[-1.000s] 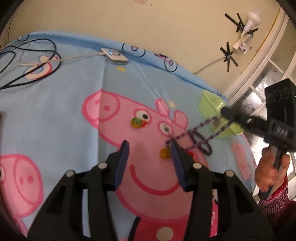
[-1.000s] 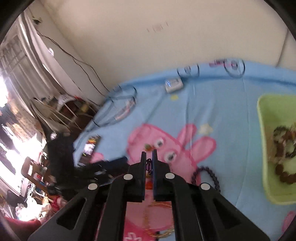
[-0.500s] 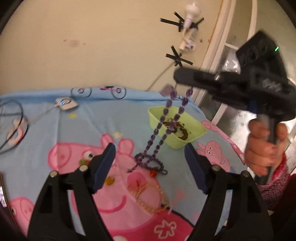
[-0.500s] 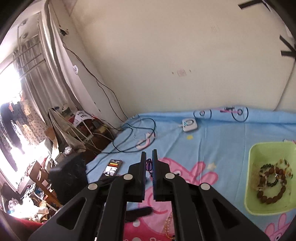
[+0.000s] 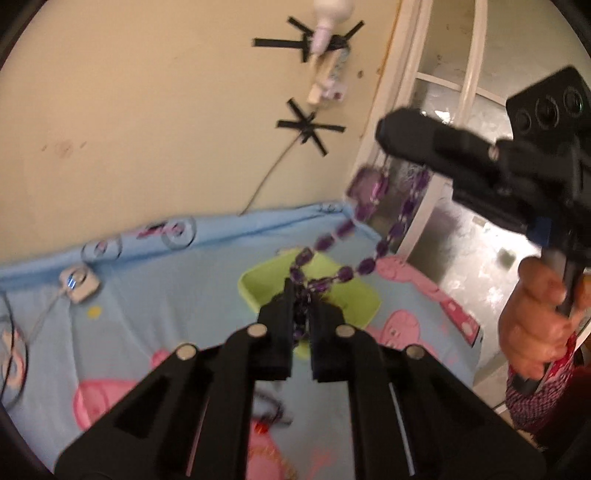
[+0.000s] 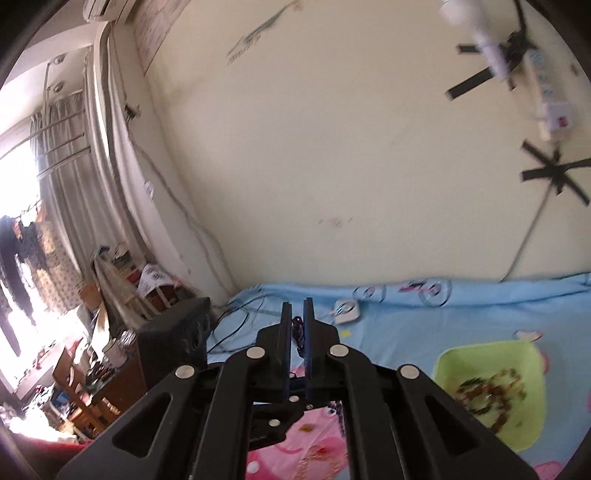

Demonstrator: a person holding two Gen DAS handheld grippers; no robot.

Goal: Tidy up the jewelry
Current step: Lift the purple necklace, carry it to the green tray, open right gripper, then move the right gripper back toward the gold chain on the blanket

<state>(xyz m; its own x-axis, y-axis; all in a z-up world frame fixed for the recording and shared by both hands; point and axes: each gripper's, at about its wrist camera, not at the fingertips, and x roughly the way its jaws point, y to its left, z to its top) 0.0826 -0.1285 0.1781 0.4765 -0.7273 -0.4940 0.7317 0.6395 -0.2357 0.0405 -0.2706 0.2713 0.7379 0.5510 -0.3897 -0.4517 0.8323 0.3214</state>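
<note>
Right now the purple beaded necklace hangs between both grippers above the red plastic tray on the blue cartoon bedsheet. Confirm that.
Wrong on one point: the tray is light green, not red, as the left wrist view shows. The purple beaded necklace does hang between the left gripper and right gripper, above the blue cartoon bedsheet.

You're facing a cream wall with black tape crosses holding a white power strip and bulb. The bed carries a blue cartoon-pig sheet. To your left is a bright window with grey curtains and cluttered furniture; to your right a white door frame.
</note>
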